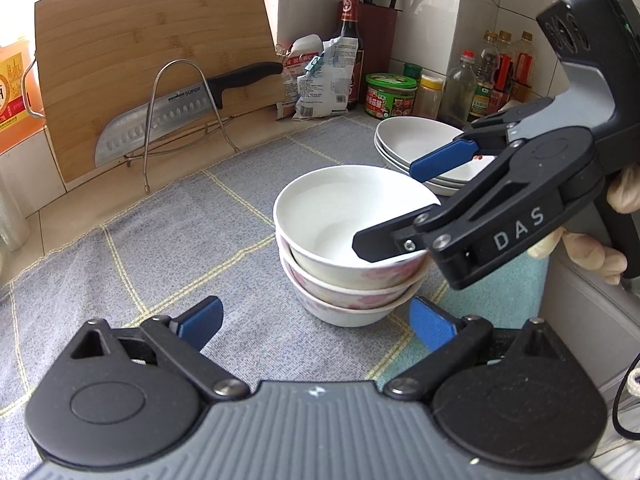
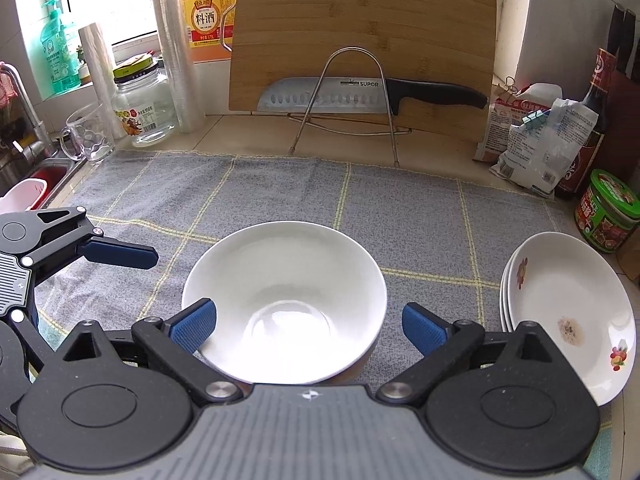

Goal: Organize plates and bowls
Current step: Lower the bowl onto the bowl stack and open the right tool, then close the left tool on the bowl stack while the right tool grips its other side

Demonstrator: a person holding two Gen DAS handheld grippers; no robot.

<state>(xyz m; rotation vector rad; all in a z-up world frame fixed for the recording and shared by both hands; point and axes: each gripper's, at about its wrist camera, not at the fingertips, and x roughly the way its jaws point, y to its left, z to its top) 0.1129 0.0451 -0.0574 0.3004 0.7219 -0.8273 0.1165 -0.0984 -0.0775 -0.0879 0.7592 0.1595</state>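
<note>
Three white bowls with pink print stand nested in a stack (image 1: 344, 268) on the grey checked cloth (image 1: 160, 248). My left gripper (image 1: 318, 322) is open just in front of the stack, with nothing between its pads. My right gripper (image 1: 400, 204) comes in from the right, open. In the right wrist view, my right gripper (image 2: 310, 326) straddles the top bowl (image 2: 284, 280): the left pad (image 2: 196, 326) is over the inside and the right pad is outside the rim, neither pressing. A stack of flowered white plates (image 2: 568, 308) sits to the right.
A bamboo cutting board (image 2: 360, 28) leans at the back, with a large knife (image 2: 360, 94) on a wire rack. Sauce bottles (image 1: 496, 76), a green-lidded jar (image 1: 390, 94) and bags (image 2: 536, 140) crowd the right corner. A glass mug (image 2: 86, 136), jar and sink (image 2: 36, 184) are on the left.
</note>
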